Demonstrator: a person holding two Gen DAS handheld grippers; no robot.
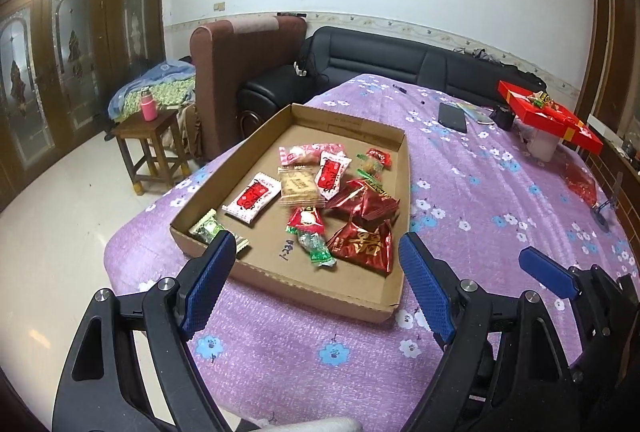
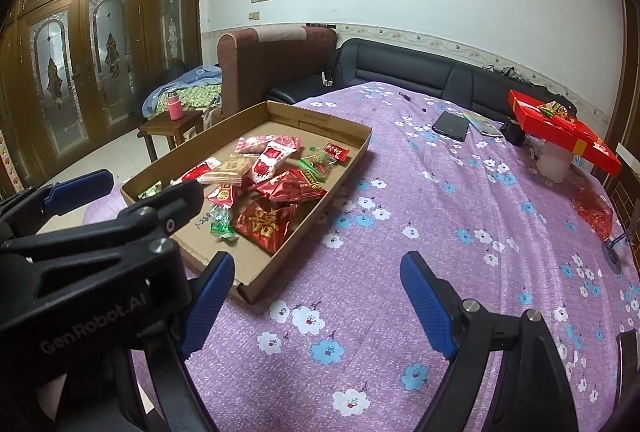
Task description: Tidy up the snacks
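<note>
Farthest left, a wooden stool (image 1: 154, 144) is standing on the pale floor and carrying a pink bottle (image 1: 147, 106), with a brown armchair (image 1: 240, 72) and a black sofa (image 1: 384, 60) sitting behind it against the wall. Next comes the cardboard tray (image 1: 396, 160), which is lying on the surface (image 1: 480, 200) under a purple flowered cloth and is holding all the loose snacks: a green packet (image 1: 208, 228) is resting in the near left corner, 2 white-and-red packets (image 1: 252, 198) are lying beside a tan biscuit pack (image 1: 298, 188), a green-wrapped candy (image 1: 318, 248) is sitting toward the front, and several dark red foil packets (image 1: 362, 244) are piling up toward the tray's right side. The left gripper (image 1: 316, 264) is hovering above the tray's near edge with its blue pads spread wide and nothing between them. The right gripper (image 2: 318, 284) is hanging just to the right of the tray's near corner, above bare cloth, and it too is gaping wide and carrying nothing (each gripper is showing at the edge of the other's view). Further right, a dark phone (image 1: 452, 117) is lying flat on the cloth, and at the far right a red gift box (image 1: 548, 114) is perching on a white container (image 1: 542, 146).
</note>
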